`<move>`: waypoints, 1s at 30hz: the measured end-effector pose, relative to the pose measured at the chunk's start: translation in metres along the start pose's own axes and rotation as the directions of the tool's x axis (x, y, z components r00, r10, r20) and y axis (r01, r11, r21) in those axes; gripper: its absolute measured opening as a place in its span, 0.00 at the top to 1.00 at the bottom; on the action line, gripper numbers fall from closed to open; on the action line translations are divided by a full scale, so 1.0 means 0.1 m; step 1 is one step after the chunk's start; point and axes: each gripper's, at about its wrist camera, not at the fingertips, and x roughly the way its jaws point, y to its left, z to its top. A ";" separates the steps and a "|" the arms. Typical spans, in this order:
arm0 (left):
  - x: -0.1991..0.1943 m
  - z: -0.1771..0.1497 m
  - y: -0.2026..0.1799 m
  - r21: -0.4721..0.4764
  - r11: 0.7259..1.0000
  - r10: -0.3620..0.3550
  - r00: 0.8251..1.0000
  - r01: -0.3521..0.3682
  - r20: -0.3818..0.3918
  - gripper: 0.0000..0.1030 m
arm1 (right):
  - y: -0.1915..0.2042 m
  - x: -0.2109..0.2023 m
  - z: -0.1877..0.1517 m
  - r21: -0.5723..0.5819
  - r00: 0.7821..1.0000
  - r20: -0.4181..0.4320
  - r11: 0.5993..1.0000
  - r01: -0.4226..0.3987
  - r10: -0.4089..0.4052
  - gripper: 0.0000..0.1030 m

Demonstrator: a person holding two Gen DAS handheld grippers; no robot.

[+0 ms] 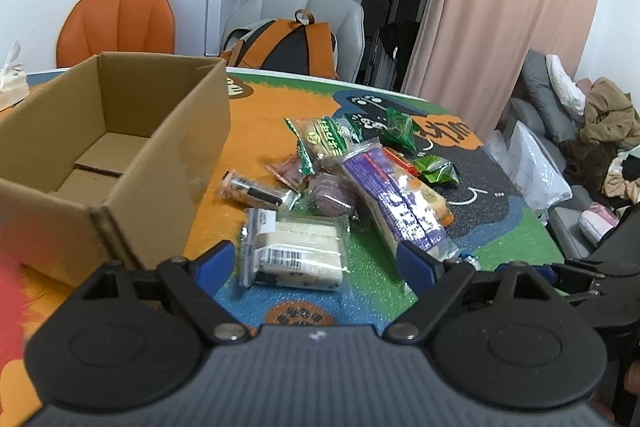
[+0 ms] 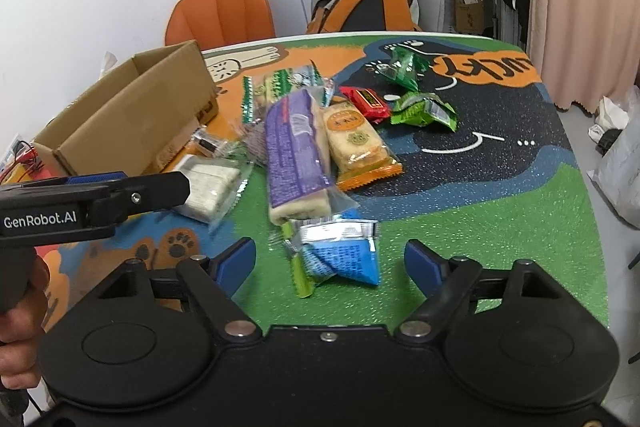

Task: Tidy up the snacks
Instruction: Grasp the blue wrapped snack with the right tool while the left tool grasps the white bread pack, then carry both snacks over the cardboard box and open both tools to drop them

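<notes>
A pile of wrapped snacks lies on the table. My left gripper is open, its fingers on either side of a clear pack of pale wafers, just above it. An open, empty cardboard box stands to its left. A long purple pack lies right of the wafers. My right gripper is open, with a blue and silver packet between its fingers on the table. The purple pack, the wafers and the box show in the right wrist view, with the left gripper over the wafers.
Other snacks lie beyond: an orange-trimmed biscuit pack, a red packet, green packets, a green and white pack. An orange chair and a grey chair with a backpack stand behind the table. The table edge is at right.
</notes>
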 end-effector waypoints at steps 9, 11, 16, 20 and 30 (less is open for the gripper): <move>0.33 -0.01 -0.07 0.036 0.998 0.050 0.998 -0.049 -0.037 0.15 | -0.13 0.05 0.02 -0.006 1.000 0.002 1.000 -0.016 0.016 0.63; 0.38 -0.01 -0.07 0.036 0.997 0.066 0.997 -0.065 -0.040 0.15 | -0.21 0.03 0.02 0.017 1.000 0.012 1.000 -0.011 0.011 0.63; 0.49 -0.02 -0.12 0.062 0.991 0.120 0.992 -0.117 -0.038 0.15 | -0.31 0.02 0.02 0.033 1.000 0.022 0.999 -0.011 0.010 0.63; 0.56 -0.06 -0.11 0.068 0.988 0.143 0.988 -0.139 -0.058 0.23 | -0.30 0.02 0.01 0.025 1.000 0.024 1.000 -0.007 0.007 0.63; 0.35 -0.13 0.02 0.015 0.995 0.095 0.995 -0.094 -0.033 0.44 | -0.17 -0.06 0.02 0.017 0.999 0.036 1.000 -0.006 0.006 0.63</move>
